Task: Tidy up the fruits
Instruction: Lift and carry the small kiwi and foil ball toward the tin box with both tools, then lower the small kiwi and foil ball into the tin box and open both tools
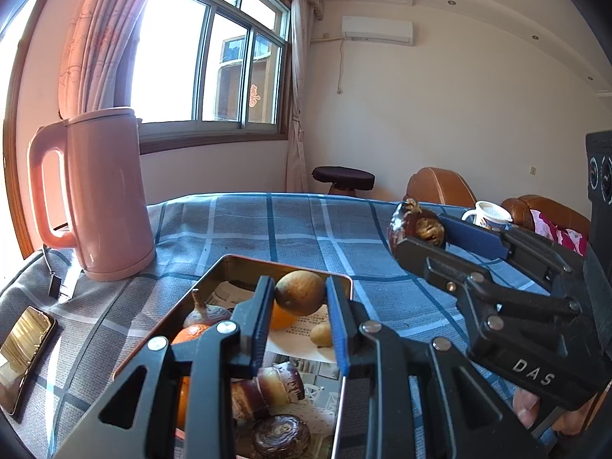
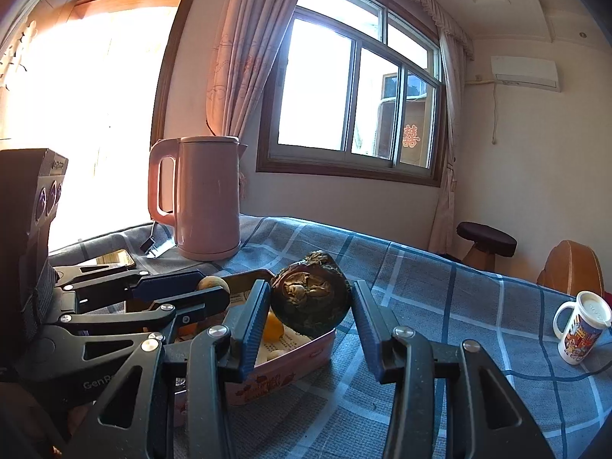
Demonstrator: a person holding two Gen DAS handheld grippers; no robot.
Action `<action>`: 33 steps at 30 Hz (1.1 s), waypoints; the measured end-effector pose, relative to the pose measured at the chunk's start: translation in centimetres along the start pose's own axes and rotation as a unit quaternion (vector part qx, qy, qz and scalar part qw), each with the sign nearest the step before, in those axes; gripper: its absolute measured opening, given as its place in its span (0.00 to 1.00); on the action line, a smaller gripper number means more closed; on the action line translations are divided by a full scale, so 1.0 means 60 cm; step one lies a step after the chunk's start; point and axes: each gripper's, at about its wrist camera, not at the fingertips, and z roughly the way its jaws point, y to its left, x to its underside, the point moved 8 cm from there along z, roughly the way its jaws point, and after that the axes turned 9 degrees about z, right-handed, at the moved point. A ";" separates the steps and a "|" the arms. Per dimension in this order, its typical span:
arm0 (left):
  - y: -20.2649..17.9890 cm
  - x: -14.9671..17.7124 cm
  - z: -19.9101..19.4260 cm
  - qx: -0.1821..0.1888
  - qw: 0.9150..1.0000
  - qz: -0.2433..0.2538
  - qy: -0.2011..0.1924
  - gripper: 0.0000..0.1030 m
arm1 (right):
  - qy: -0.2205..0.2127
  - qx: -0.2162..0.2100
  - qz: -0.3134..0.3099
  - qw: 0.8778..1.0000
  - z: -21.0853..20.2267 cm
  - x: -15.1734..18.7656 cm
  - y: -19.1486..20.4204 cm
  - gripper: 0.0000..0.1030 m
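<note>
Fruits were being gathered into the open tin (image 1: 214,279) on the blue checked tablecloth (image 1: 306,229); the pink kettle (image 1: 103,195) stood just behind its far left corner. We noted oranges, dark mangosteens and small yellowish pieces already lying in the tin.

The right gripper (image 2: 310,306) held a dark mangosteen (image 2: 311,298) above the tin's right edge. Its jaws stood fairly wide; from the right wrist view the right pad seemed apart from the fruit, so we could not confirm the grip.

The left gripper (image 1: 300,302) was closed on a round brown fruit (image 1: 300,292), both pads touching it, raised over the tin's far end.

Step in hand, as we judged it: placing both fruits in the tin. The next move called for lowering each onto a bare patch of the paper lining before letting go, clear of the fruit already there.
</note>
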 end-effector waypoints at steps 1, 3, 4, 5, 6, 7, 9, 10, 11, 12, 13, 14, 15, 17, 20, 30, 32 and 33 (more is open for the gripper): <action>0.003 0.001 -0.001 -0.002 1.000 -0.001 0.001 0.29 | 0.001 -0.001 -0.001 1.000 0.001 0.000 0.002 0.45; 0.009 0.004 -0.002 -0.005 1.000 -0.003 0.002 0.29 | 0.002 -0.004 -0.003 1.000 0.005 -0.001 0.007 0.45; 0.012 0.005 -0.004 -0.006 1.000 -0.004 0.002 0.29 | 0.003 -0.005 -0.003 1.000 0.006 0.000 0.009 0.45; 0.015 0.006 -0.004 -0.008 1.000 -0.005 0.002 0.29 | 0.003 -0.006 -0.004 1.000 0.008 0.000 0.012 0.45; 0.019 0.007 -0.006 -0.011 1.000 -0.006 0.001 0.29 | 0.004 -0.007 -0.006 1.000 0.008 0.001 0.015 0.45; 0.022 0.008 -0.007 -0.013 1.000 -0.007 0.001 0.29 | 0.005 -0.008 -0.007 1.000 0.009 0.002 0.017 0.45; 0.027 0.010 -0.007 -0.016 1.000 -0.009 0.003 0.29 | 0.007 -0.010 -0.008 1.000 0.012 0.002 0.022 0.45; 0.030 0.011 -0.008 -0.016 1.000 -0.009 0.003 0.29 | 0.008 -0.012 -0.008 1.000 0.014 0.002 0.025 0.45; 0.033 0.011 -0.008 -0.018 1.000 -0.009 0.004 0.29 | 0.009 -0.013 -0.009 1.000 0.015 0.002 0.028 0.45; 0.036 0.012 -0.010 -0.020 1.000 -0.009 0.004 0.29 | 0.009 -0.014 -0.009 1.000 0.016 0.002 0.031 0.45; 0.038 0.012 -0.010 -0.022 1.000 -0.010 0.004 0.29 | 0.009 -0.016 -0.010 1.000 0.016 0.001 0.034 0.45; 0.041 0.013 -0.011 -0.024 1.000 -0.010 0.005 0.29 | 0.010 -0.017 -0.011 1.000 0.018 0.001 0.037 0.45; 0.044 0.013 -0.011 -0.026 1.000 -0.009 0.006 0.29 | 0.010 -0.019 -0.012 1.000 0.019 0.000 0.040 0.45; 0.050 0.014 -0.011 -0.030 0.999 -0.009 0.008 0.29 | 0.012 -0.022 -0.015 1.000 0.022 0.000 0.047 0.45; 0.059 0.017 -0.013 -0.034 0.999 -0.012 0.011 0.29 | 0.016 -0.025 -0.019 0.999 0.029 0.000 0.057 0.45; 0.087 0.026 -0.018 -0.045 0.999 -0.019 0.017 0.29 | 0.037 -0.040 -0.011 0.998 0.060 0.012 0.080 0.45; 0.091 0.027 -0.018 -0.047 0.999 -0.021 0.018 0.29 | 0.041 -0.041 -0.012 0.998 0.065 0.016 0.085 0.45; 0.093 0.027 -0.018 -0.048 0.998 -0.021 0.019 0.29 | 0.042 -0.042 -0.013 0.998 0.067 0.017 0.087 0.45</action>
